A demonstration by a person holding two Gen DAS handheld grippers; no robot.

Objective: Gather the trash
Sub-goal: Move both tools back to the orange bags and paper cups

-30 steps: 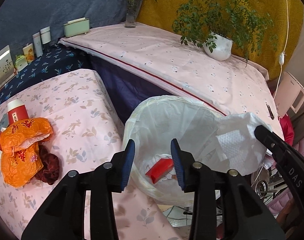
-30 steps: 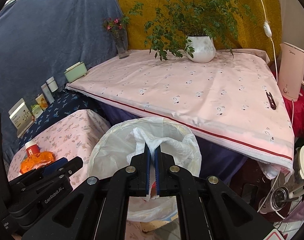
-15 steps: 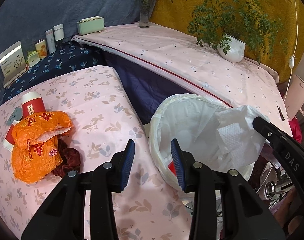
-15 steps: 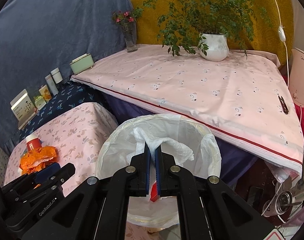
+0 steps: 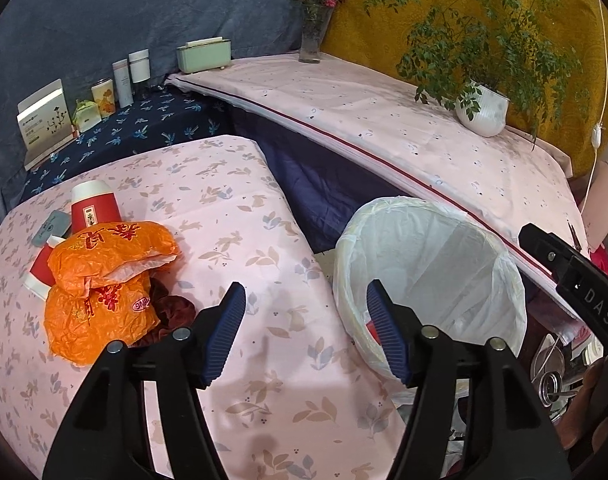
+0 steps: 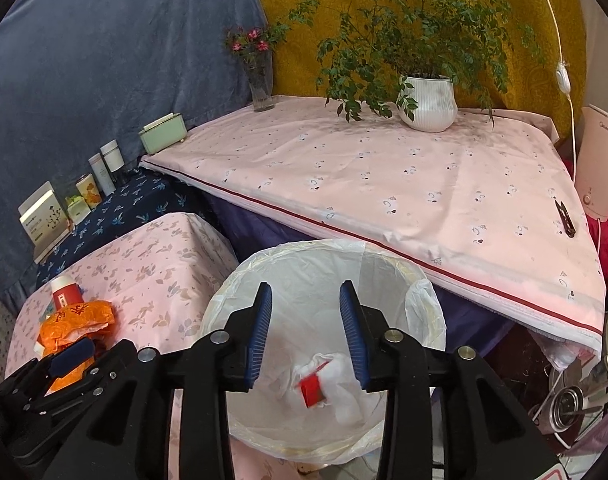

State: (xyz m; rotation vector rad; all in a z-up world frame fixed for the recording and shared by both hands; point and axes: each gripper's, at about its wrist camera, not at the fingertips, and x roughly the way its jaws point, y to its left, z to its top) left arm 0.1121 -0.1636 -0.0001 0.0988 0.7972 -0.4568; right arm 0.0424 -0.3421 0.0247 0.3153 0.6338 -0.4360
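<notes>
A white-lined trash bin [image 6: 420,300] [image 5: 384,224] stands beside the low floral-clothed table [image 5: 231,220]. My right gripper [image 6: 306,304] hangs over the bin with its jaws opening and nothing between them. A crumpled white tissue [image 6: 344,380] and a red scrap [image 6: 312,390] lie at the bottom of the bin. My left gripper [image 5: 306,304] is above the table's edge next to the bin, its jaws opening and empty. Left of it sit orange plastic bags [image 5: 103,280], a red paper cup [image 5: 93,206] and a dark red cloth [image 5: 171,308].
A larger pink-clothed table [image 6: 384,176] behind the bin carries a potted plant [image 6: 428,100], a flower vase [image 6: 261,84], a green box [image 6: 161,132] and a black clip [image 6: 564,216]. Small boxes and bottles [image 5: 103,92] line the dark-blue surface. A pale kettle [image 6: 600,160] stands at right.
My right gripper has let go of the white tissue, which now lies in the bin. My left gripper has spread wider and shifted left toward the table.
</notes>
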